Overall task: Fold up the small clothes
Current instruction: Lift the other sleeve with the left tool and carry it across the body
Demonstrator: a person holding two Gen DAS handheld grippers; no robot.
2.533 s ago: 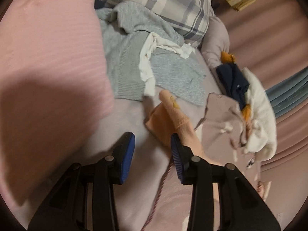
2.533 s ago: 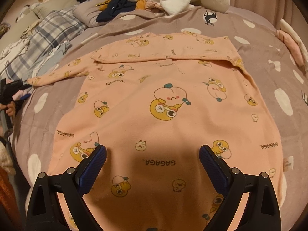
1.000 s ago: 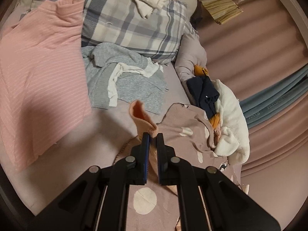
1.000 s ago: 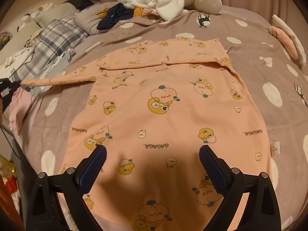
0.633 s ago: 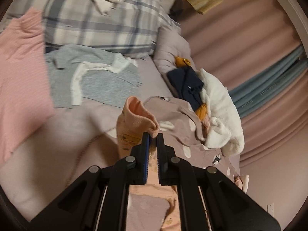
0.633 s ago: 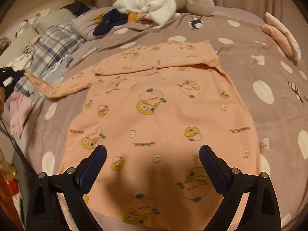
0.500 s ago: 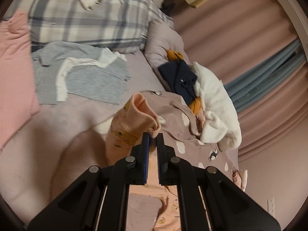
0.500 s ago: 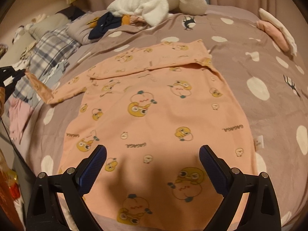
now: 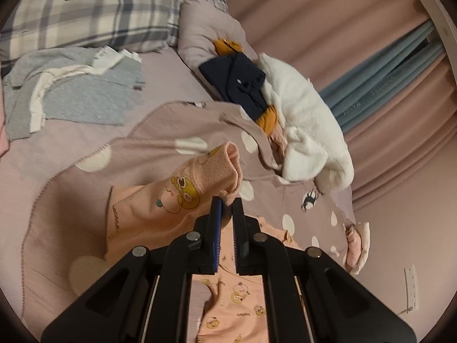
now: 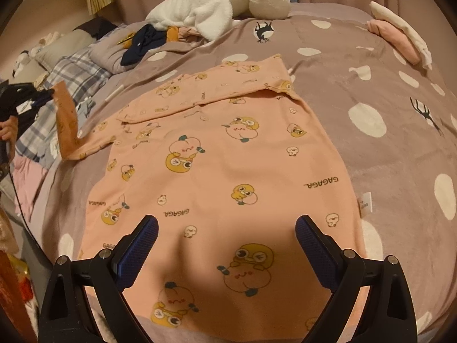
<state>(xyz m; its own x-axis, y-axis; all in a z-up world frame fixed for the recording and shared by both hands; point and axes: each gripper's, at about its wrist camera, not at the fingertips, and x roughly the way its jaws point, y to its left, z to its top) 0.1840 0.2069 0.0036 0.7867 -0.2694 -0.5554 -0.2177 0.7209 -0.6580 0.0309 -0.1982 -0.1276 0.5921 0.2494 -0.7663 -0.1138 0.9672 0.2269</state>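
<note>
Pink curtains and a blue drape back the bed in the left wrist view, where a spotted blanket (image 9: 160, 154) carries the work. My left claw (image 9: 227, 208) is pinched nearly shut on the cuff of the sleeve (image 9: 182, 188) of a peach shirt (image 9: 237, 308), the sleeve lifted off the blanket and doubled over toward the shirt's body. Beyond lie a grey garment (image 9: 85, 100), a plaid pillow (image 9: 85, 14) and a white plush (image 9: 302, 120).

Right wrist view: my right claw (image 10: 225, 237) hangs wide open and empty over the hem of the shirt, which lies flat on the blanket, one sleeve already folded across the top. At far left the raised sleeve hangs from the left claw.

Risk, as I judge it: the grip takes only the cuff edge, so the fabric may slip out, or the sleeve may land crooked and drag the shoulder.

Legible print on the shirt: "GAGAGA". A side label (image 10: 364, 204) is too small to read.
</note>
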